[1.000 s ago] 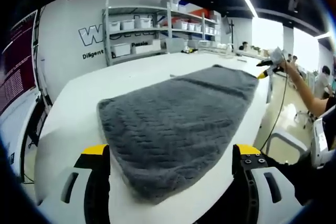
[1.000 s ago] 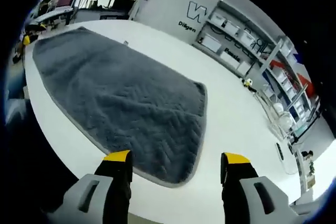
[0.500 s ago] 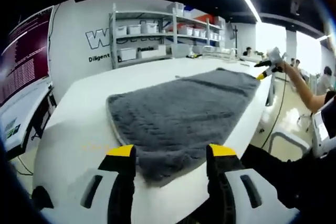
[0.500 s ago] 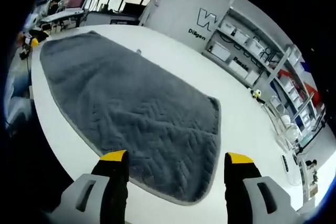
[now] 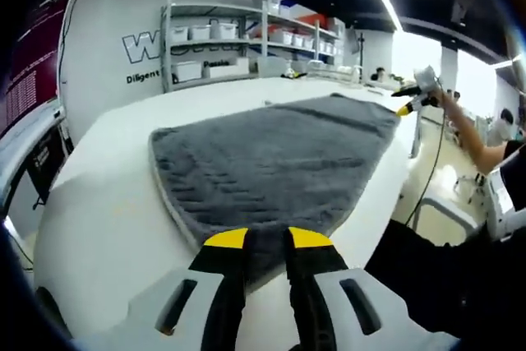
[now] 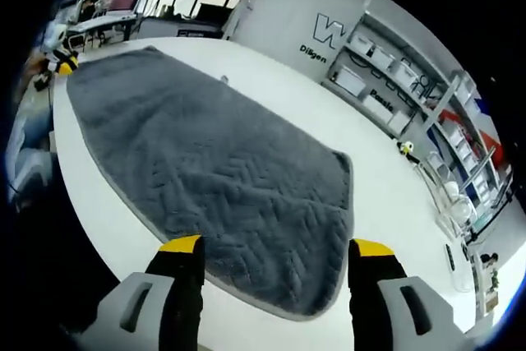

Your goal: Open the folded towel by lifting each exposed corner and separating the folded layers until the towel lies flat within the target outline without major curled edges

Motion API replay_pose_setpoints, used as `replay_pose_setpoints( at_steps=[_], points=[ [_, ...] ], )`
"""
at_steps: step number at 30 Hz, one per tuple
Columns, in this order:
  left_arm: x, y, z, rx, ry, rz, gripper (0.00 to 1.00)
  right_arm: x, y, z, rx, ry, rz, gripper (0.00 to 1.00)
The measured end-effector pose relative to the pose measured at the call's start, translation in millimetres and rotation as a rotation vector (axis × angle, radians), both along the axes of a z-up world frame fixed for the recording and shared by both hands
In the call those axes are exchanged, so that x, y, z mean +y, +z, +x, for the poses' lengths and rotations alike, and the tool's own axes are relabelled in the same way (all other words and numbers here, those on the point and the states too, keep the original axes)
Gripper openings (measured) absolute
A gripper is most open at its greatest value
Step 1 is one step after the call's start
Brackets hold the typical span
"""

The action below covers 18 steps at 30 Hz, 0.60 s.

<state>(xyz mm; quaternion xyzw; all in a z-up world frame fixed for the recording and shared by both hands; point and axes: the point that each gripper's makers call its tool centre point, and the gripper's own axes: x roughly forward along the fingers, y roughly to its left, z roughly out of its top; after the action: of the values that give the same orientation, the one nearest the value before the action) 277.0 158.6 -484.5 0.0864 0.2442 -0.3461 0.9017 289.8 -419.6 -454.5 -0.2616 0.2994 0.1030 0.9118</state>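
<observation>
So the grey towel (image 5: 271,166) is spread out on the white counter (image 5: 107,203), long way across, with its herringbone texture facing up and a lighter hem running round the edge; in the left gripper view the near corner of it sits right at the counter's front edge, and the left claw (image 5: 267,240) is clenched on that corner, yellow tips nearly together with a bit of grey fabric pinched between them; far off at the other end of the towel you can spot the right claw (image 5: 408,103) held out by a person's arm (image 5: 468,133); in the right gripper view the towel (image 6: 214,178) stretches away to the upper left, and its near end lies between the jaws of the right claw (image 6: 275,246), which is released, yellow tips wide apart and hovering just above the cloth, not gripping anything as far as I can see; the left claw (image 6: 59,61) shows tiny at the far corner; behind the counter there's a shelving rack (image 5: 238,43) with white bins against a wall with lettering.
</observation>
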Motion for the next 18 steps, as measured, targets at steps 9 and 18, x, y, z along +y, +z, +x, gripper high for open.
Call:
replay_pose_setpoints(
  at_steps=[9,18],
  points=[
    [5.3,-8.0,-2.9,0.046,-0.014,0.035,0.17,-5.8,-4.7,-0.7,0.018,-0.012,-0.001,0.71],
    [8.1,-1.7,-3.4,0.021,-0.015,0.12,0.24,-2.1,2.7,4.1,0.001,-0.006,0.014,0.71]
  ],
)
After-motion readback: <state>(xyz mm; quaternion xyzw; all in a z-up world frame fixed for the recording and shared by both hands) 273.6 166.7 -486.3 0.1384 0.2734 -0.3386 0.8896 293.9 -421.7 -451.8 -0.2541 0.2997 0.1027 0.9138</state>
